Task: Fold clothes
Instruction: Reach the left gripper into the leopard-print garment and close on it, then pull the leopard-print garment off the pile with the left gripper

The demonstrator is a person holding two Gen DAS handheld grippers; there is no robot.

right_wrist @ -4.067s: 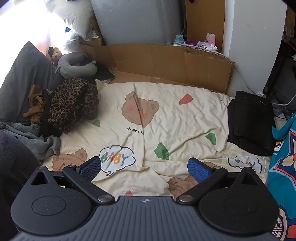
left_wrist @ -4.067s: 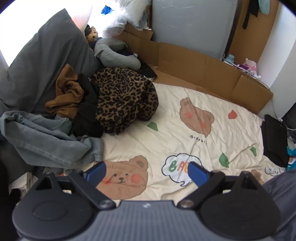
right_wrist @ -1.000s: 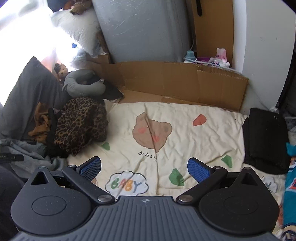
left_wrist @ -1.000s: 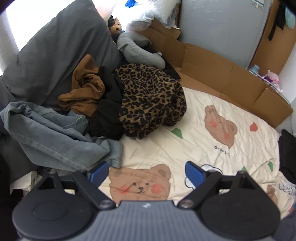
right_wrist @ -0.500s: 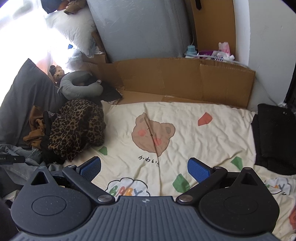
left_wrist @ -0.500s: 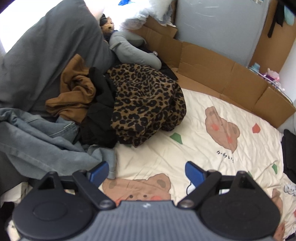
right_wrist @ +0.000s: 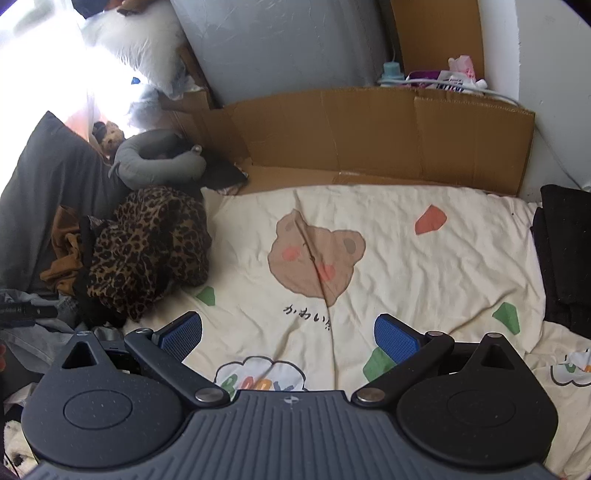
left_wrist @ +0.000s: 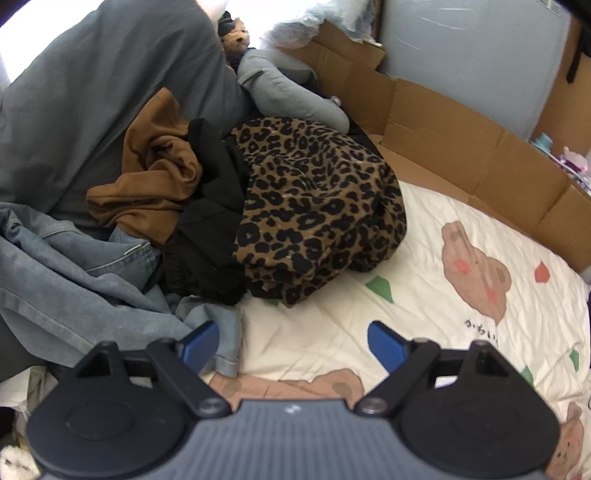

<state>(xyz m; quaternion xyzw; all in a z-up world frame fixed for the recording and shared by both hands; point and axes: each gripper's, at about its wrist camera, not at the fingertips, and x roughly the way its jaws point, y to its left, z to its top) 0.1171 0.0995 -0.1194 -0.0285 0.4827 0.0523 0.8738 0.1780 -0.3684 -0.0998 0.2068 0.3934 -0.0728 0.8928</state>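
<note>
The left gripper point(left_wrist: 291, 341) hangs low over the bed with its jaws spread wide and nothing between them. Its left blue pad point(left_wrist: 197, 341) is just over the hem of the blue jeans point(left_wrist: 92, 284), but contact cannot be told. The right gripper point(right_wrist: 290, 334) is also wide apart and empty, above the cream bear-print sheet point(right_wrist: 388, 229).

Behind the jeans lies the heap of clothes to fold: a black garment point(left_wrist: 210, 236) in the middle, a brown garment point(left_wrist: 155, 184) on its left, and a leopard-print garment point(left_wrist: 317, 210) on its right, which spills onto the sheet. The pieces overlap, so their edges are partly hidden. A dark grey pillow point(left_wrist: 96, 99) leans behind the heap, and a grey neck pillow point(left_wrist: 284, 96) lies further back, with a small plush toy point(left_wrist: 236, 33) beside it.

At the right side of the sheet is a folded black cloth point(right_wrist: 565, 254). Flattened cardboard point(right_wrist: 369, 136) stands along the far edge of the bed. No containers can be made out
</note>
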